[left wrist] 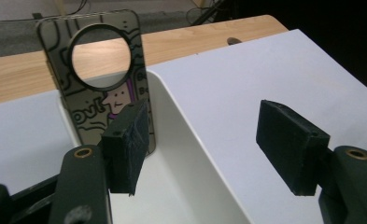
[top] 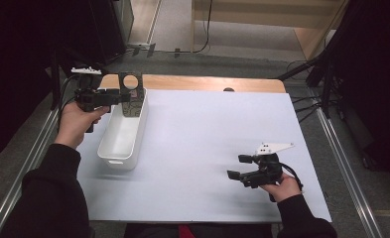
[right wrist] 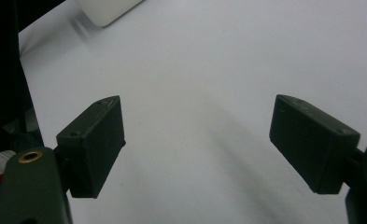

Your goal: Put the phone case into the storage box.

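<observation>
A phone case with a round camera hole and cartoon print stands upright inside the far end of a white bin, leaning on its end wall. My left gripper hovers at the bin's left side with its jaws reaching over the bin. In the left gripper view the jaws stand wide apart; the case rises just behind the left pad, above the bin's rim, and nothing is pressed between the pads. My right gripper is open over the white sheet at the front right, with bare sheet between its jaws.
A white sheet covers most of the wooden table, whose far strip shows a small dark hole. Black stands and cables flank the table on both sides. A corner of the bin appears in the right gripper view.
</observation>
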Demonstrator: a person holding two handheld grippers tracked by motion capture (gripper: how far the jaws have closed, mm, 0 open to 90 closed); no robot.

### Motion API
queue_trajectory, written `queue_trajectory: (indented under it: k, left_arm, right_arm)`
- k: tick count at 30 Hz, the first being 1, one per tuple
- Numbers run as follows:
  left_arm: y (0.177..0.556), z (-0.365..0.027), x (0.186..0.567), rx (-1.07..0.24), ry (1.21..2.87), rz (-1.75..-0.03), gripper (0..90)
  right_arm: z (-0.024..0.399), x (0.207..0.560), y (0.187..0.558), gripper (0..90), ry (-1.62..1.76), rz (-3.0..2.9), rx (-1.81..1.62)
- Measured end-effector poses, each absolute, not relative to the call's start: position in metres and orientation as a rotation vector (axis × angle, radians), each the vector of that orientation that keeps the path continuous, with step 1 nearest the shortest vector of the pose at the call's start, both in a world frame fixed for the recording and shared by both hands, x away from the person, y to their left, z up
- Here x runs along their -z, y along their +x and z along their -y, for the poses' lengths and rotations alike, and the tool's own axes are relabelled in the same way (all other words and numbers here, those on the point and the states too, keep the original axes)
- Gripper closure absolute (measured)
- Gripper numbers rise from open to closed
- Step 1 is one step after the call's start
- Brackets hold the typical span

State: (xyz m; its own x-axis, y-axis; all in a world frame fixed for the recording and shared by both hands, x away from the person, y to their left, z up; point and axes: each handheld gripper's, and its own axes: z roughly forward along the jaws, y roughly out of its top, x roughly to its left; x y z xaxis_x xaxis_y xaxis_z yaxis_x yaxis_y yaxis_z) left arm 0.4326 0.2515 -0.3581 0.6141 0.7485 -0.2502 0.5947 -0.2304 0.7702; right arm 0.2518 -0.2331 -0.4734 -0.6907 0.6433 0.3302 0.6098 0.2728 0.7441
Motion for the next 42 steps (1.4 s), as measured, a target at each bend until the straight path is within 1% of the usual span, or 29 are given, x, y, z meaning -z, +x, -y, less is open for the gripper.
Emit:
queue_trajectory:
  k: [15, 22, 40, 41, 42]
  left_arm:
    - [0.414, -0.242, 0.365, -0.198, 1.931, -1.009, 34.2]
    - [0.407, -0.235, 0.369, -0.202, 1.959, -0.986, 34.1]
    - [0.382, -0.215, 0.379, -0.149, 1.997, -0.903, 34.1]
    - [0.380, -0.215, 0.380, -0.143, 1.998, -0.892, 33.4]
    - [0.379, -0.214, 0.381, -0.136, 2.003, -0.885, 30.4]
  right_arm:
    - [0.232, 0.474, 0.252, 17.1, 1.221, -2.481, -1.413]
    - [0.232, 0.474, 0.252, 17.1, 1.219, -2.483, -1.411]
    - [0.232, 0.474, 0.251, 17.1, 1.214, -2.488, -1.411]
    - [0.232, 0.474, 0.251, 17.1, 1.213, -2.488, -1.411]
    - [0.232, 0.474, 0.251, 17.2, 1.215, -2.489, -1.410]
